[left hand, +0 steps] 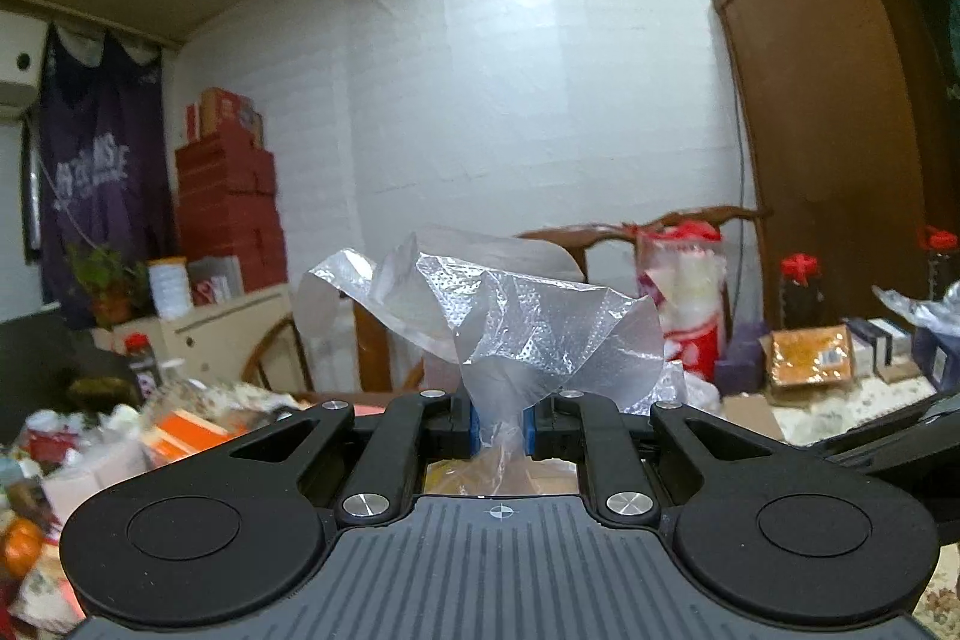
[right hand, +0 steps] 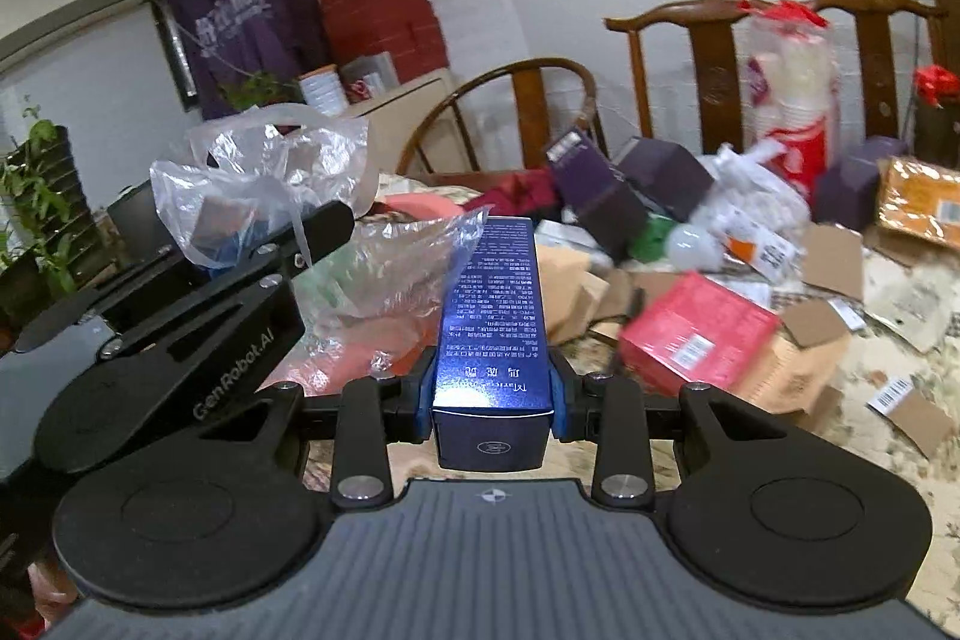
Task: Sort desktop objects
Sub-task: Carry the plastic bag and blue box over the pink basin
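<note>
Both grippers are loaded: the bag point(left hand: 510, 334) is pinched by the left gripper point(left hand: 503, 424), and the box point(right hand: 495, 316), long axis pointing far, is clamped by the right gripper point(right hand: 492, 400) just right of it.

boxes point(right hand: 696, 334) on table point(right hand: 900, 466) before chairs point(right hand: 714, 58)

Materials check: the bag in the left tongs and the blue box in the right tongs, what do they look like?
Bag: thin translucent plastic film, glossy, going by the crinkles, highlights and the wall showing through.
Blue box: looks like coated paperboard, glossy dark blue; sharp folded edges, printed text and a sheen on top. Its contents cannot be seen.
</note>
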### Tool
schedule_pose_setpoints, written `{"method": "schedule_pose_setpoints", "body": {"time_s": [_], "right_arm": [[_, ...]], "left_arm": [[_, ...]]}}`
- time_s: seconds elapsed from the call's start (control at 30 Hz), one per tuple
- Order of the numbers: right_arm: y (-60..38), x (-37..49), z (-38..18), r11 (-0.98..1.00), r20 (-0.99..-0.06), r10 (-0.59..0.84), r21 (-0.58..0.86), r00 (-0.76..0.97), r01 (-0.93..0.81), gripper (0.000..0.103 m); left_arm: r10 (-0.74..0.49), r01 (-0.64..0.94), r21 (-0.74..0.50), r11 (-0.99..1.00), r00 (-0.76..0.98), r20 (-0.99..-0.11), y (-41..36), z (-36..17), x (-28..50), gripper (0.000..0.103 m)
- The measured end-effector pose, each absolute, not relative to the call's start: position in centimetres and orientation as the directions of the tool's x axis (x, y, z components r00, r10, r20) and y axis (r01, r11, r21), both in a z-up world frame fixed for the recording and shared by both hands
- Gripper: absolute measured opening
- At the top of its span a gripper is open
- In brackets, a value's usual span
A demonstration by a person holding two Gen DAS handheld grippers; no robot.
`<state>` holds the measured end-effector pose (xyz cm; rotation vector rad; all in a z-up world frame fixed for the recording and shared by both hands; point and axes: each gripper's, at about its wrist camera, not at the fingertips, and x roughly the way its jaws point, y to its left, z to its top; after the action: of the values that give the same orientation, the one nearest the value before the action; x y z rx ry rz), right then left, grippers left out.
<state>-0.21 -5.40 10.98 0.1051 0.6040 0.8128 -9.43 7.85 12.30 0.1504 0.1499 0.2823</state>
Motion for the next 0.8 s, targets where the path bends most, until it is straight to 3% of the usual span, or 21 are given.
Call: {"method": "schedule_pose_setpoints", "body": {"time_s": [0.4, 0.8], "right_arm": [[1.9, -2.5, 18.3, 0.602, -0.353, 0.79, 0.292, 0.501, -0.743, 0.039], [10.7, -1.7, 17.8, 0.579, -0.42, 0.791, 0.276, 0.446, -0.767, 0.039]], "left_arm": [[0.453, -0.443, 0.141, 0.885, 0.89, -0.052, 15.1, 19.8, -13.3, 0.01], [0.524, -0.508, 0.141, 0.85, 0.842, -0.126, 21.2, 19.8, -12.0, 0.01]]}}
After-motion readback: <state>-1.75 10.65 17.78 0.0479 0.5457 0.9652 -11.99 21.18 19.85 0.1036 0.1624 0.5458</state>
